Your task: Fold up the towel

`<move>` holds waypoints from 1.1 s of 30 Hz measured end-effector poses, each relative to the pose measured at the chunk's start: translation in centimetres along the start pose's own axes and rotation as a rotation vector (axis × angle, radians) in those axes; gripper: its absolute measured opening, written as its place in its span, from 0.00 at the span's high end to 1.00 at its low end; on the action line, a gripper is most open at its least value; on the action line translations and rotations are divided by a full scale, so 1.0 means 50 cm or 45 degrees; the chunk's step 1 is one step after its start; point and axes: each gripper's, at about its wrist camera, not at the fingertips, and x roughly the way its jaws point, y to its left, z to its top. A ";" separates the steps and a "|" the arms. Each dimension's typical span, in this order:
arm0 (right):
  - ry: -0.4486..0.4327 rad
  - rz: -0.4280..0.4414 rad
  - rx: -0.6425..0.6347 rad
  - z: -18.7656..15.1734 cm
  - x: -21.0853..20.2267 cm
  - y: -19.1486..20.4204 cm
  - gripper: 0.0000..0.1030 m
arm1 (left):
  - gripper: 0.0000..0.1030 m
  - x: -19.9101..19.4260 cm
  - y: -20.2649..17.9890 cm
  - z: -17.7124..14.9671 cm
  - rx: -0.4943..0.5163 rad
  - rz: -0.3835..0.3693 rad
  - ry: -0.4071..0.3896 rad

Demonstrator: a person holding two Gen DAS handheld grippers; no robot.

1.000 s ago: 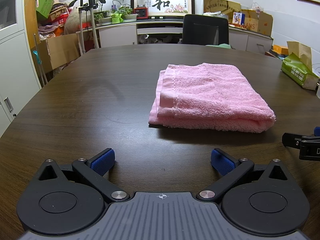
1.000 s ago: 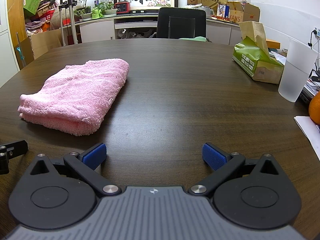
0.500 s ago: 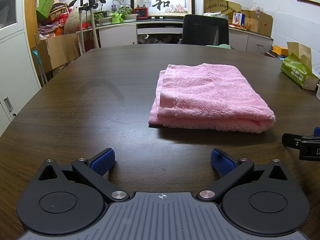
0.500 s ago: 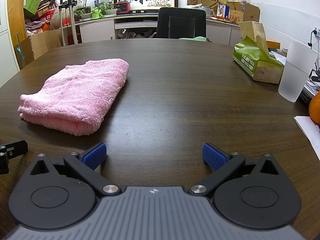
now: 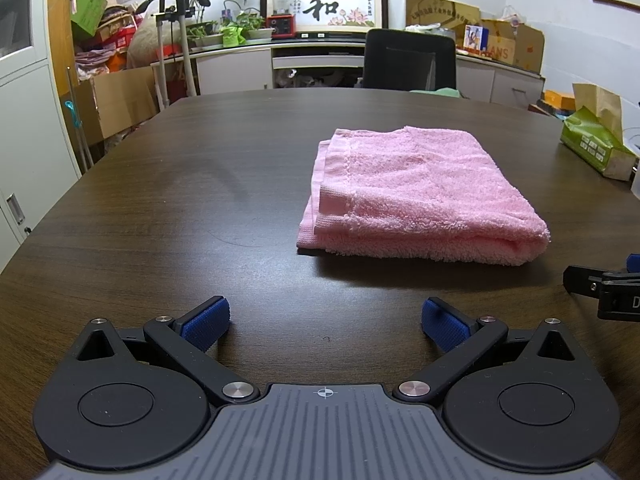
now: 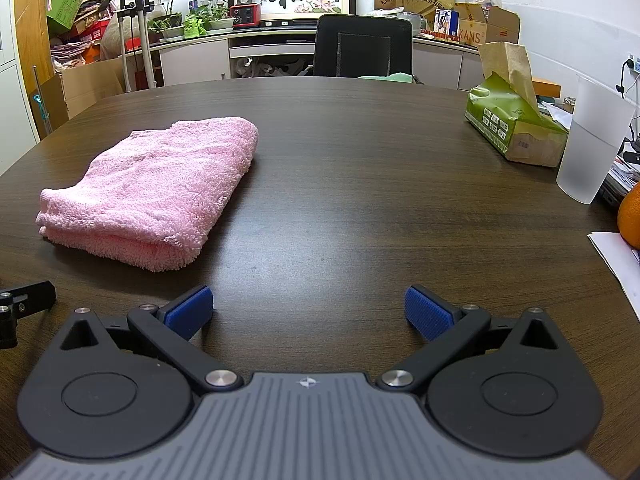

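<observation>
Grippers came first, nearest the cameras: the left gripper [image 5: 326,322] hovered low over the table [image 5: 168,216] with its blue pads spread wide apart, nothing between them. Same story on the right gripper [image 6: 308,312], jaws parted and empty above bare wood. Each tool peeked into the other's view at the frame edge, so they sat side by side at the near rim.

Just beyond them lay the pink towel [image 5: 412,188], well clear of both sets of fingers. It rested flat on the table, a little right of the left gripper's line and off to the left of the right gripper's. It looked already folded: a thick stack of layers, rounded fold along the near edge and right side, hemmed edges lined up on the left. By my read the folding was essentially done and the tools had let go; at most a tidy-up or one more fold remained, and nothing showed that being needed.

Its long axis ran near to far, angled slightly leftward going away.

Farther right stood a green tissue box [image 6: 516,128] and a frosted cup [image 6: 596,144], well apart from the towel. A black chair [image 5: 410,60] waited at the far edge.
</observation>
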 end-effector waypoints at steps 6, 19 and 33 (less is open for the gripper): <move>0.000 0.001 0.000 0.000 0.000 -0.002 0.00 | 0.00 -0.002 0.006 0.000 0.000 -0.001 0.000; 0.000 0.001 0.000 0.000 -0.001 -0.002 0.00 | 0.00 -0.002 0.007 0.000 0.000 -0.002 0.000; 0.001 0.000 0.000 0.000 -0.001 -0.002 0.00 | 0.00 -0.002 0.006 0.000 0.001 -0.002 0.000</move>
